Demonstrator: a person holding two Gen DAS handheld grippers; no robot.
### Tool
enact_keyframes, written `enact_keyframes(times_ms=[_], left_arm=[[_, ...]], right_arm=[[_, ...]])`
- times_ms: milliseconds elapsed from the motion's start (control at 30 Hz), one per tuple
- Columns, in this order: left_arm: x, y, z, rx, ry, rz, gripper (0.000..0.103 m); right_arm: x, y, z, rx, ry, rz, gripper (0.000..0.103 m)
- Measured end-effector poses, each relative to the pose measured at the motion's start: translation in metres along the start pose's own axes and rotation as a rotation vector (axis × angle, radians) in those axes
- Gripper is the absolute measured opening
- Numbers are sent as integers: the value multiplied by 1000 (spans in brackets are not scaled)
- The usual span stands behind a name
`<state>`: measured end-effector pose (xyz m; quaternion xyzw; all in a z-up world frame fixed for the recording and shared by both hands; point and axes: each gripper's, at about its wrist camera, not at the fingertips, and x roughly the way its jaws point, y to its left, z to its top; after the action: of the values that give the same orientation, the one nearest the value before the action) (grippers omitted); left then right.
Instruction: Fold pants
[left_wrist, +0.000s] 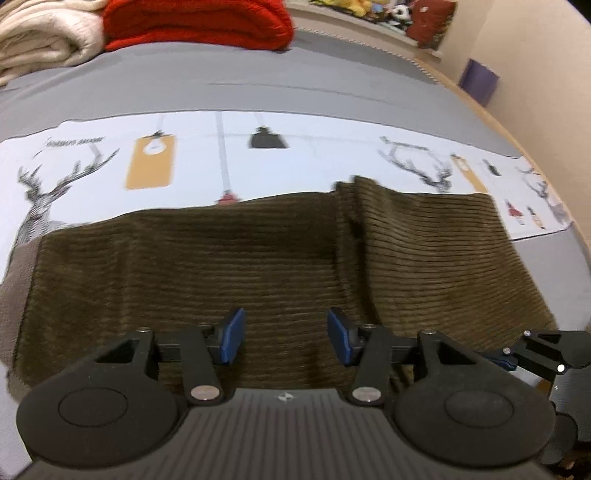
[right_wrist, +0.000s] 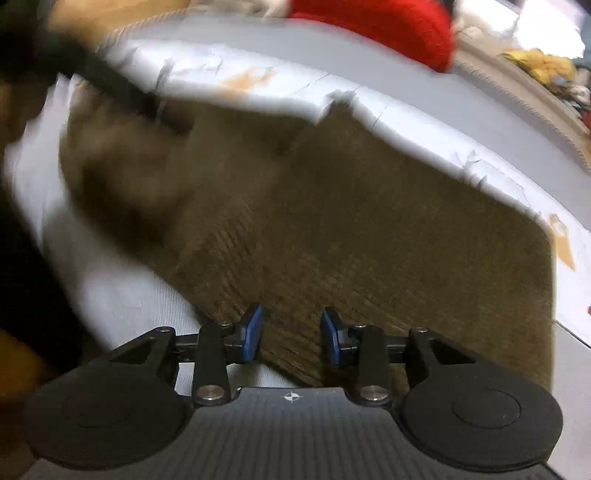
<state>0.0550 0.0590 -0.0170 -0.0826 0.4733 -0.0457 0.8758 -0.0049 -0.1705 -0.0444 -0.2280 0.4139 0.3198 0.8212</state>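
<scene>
Olive-brown corduroy pants (left_wrist: 236, 258) lie folded flat across a white cloth printed with deer (left_wrist: 74, 177). A raised crease runs down their right part. My left gripper (left_wrist: 285, 338) is open over the pants' near edge, nothing between its blue pads. The right gripper shows at that view's right edge (left_wrist: 535, 350). In the blurred right wrist view the pants (right_wrist: 369, 221) fill the middle. My right gripper (right_wrist: 291, 334) is open above their near corner, holding nothing.
The cloth lies on a grey bed cover (left_wrist: 258, 85). A red knit pile (left_wrist: 199, 22) and a cream blanket (left_wrist: 40, 40) sit at the far side. Stuffed toys (left_wrist: 391, 14) and a wall are at the back right.
</scene>
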Motion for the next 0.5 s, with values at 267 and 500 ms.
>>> enact_keyframes(times_ms=[267,500], left_arm=[[-6,-58,-5,213,-78,-269,26],[46,-70,-25,286,209,-126,42]], right_arm=[[-56,-67,-5,303,-181,-186,38],[-29,-130,-49,578,67,-361,37]])
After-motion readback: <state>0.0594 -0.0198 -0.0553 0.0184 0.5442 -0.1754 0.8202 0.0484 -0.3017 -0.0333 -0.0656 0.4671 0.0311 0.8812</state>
